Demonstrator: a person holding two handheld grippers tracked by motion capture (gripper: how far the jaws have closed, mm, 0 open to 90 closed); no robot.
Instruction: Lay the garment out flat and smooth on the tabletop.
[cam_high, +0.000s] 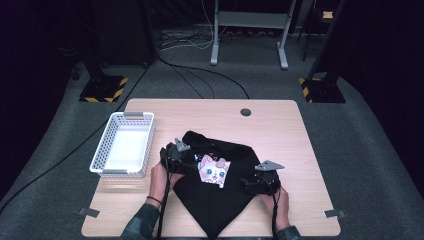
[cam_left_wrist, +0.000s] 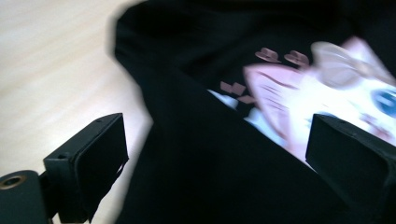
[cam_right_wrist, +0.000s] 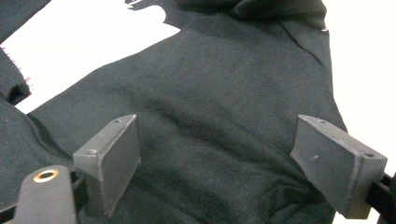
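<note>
- Centrally, a folded black T-shirt (cam_high: 215, 192) with a cat print (cam_high: 214, 170) lies on the wooden table (cam_high: 280, 130).
- Left gripper (cam_high: 176, 156): jaws wide over the shirt's edge, gripping nothing.
- Right gripper (cam_high: 260, 181): jaws wide above the cloth.
- A white basket (cam_high: 125, 145) stands just left of the shirt.

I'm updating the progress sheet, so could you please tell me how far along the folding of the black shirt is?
Partly done: the black shirt lies on the table with both sides folded in, so the cat print shows through a gap. In hand: the left gripper and right gripper sit open over the folds, pinching nothing. Left: the final folds, and probably a move to the white basket, which holds nothing yet.
</note>
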